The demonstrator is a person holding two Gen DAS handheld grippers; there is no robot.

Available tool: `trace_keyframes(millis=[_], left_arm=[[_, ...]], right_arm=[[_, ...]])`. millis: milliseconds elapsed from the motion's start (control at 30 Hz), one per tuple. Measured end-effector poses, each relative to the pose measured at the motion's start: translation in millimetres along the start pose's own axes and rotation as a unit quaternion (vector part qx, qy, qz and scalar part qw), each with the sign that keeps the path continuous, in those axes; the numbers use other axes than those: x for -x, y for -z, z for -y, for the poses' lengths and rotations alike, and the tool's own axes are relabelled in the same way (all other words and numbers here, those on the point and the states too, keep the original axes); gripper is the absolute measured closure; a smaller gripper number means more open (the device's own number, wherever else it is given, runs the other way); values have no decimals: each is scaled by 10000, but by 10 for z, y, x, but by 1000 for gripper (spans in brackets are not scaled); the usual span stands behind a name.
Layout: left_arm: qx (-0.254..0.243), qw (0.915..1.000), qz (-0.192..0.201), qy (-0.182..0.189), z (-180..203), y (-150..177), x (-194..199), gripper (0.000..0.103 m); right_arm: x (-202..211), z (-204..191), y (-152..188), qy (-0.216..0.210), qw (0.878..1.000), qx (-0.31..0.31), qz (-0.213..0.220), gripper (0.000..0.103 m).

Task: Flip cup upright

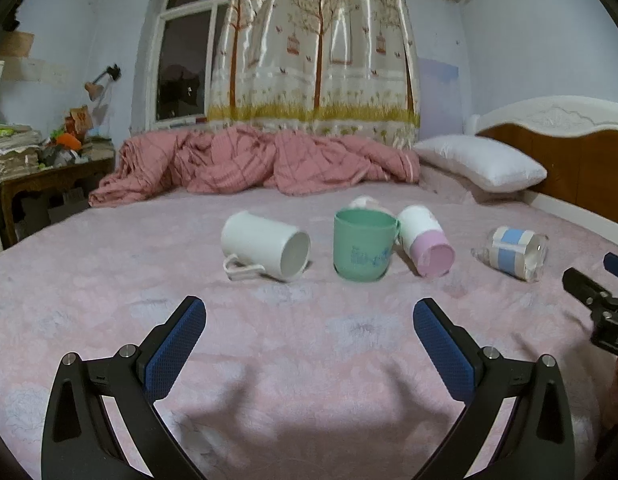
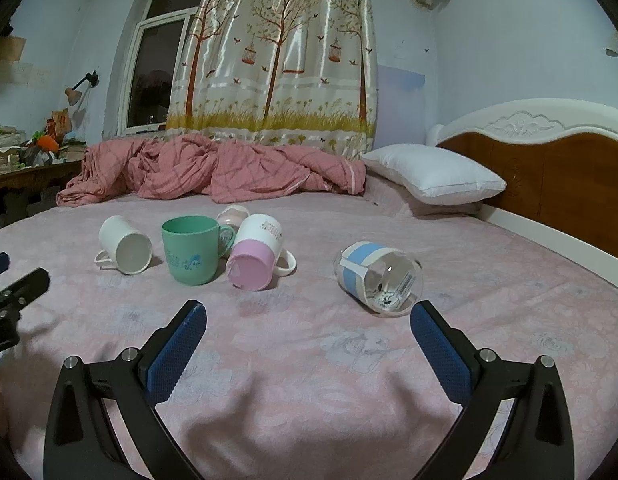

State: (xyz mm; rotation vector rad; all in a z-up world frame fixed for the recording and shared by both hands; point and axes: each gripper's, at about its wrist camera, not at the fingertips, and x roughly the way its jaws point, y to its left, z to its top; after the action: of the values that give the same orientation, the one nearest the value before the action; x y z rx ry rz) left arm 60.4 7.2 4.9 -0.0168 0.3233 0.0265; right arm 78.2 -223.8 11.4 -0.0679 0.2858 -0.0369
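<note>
Several cups lie on the pink bed cover (image 1: 309,352). A white mug (image 1: 265,246) (image 2: 125,245) lies on its side. A green mug (image 1: 365,245) (image 2: 193,249) stands upright. A white and pink mug (image 1: 427,246) (image 2: 255,253) lies on its side, base toward me. A clear glass with a blue band (image 1: 513,252) (image 2: 379,276) lies on its side at the right. A small pale cup (image 2: 233,214) lies behind them. My left gripper (image 1: 309,322) is open and empty, short of the mugs. My right gripper (image 2: 308,326) is open and empty, near the glass.
A crumpled pink duvet (image 1: 253,164) lies along the far side of the bed. A white pillow (image 1: 481,160) rests by the wooden headboard (image 1: 569,152) at the right. A cluttered side table (image 1: 49,160) stands at the left. The other gripper shows at each view's edge (image 1: 601,300) (image 2: 13,296).
</note>
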Motion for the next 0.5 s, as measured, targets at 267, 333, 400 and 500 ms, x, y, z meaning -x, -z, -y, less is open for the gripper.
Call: trace_keyframes(millis=[267,333,400,500], left_arm=[[129,9995,-299,-23,-39,4,-79,0],[117,9995,-301,-40,-27,-3,-68,0],[100,9995,-293,-58,-18,-22,-60,0],[85,9995,-281,-85,-9,-31,-43,0]], right_arm=[[-426,157,-274,-338,9885,-361,-1431,0],[-696,246,-468,-274,9777,-555,-2006,0],[-894,296,-640,-403,9711,-809,-2208,0],[-1248,273,-897,-609,9619,-1089,-2433,0]])
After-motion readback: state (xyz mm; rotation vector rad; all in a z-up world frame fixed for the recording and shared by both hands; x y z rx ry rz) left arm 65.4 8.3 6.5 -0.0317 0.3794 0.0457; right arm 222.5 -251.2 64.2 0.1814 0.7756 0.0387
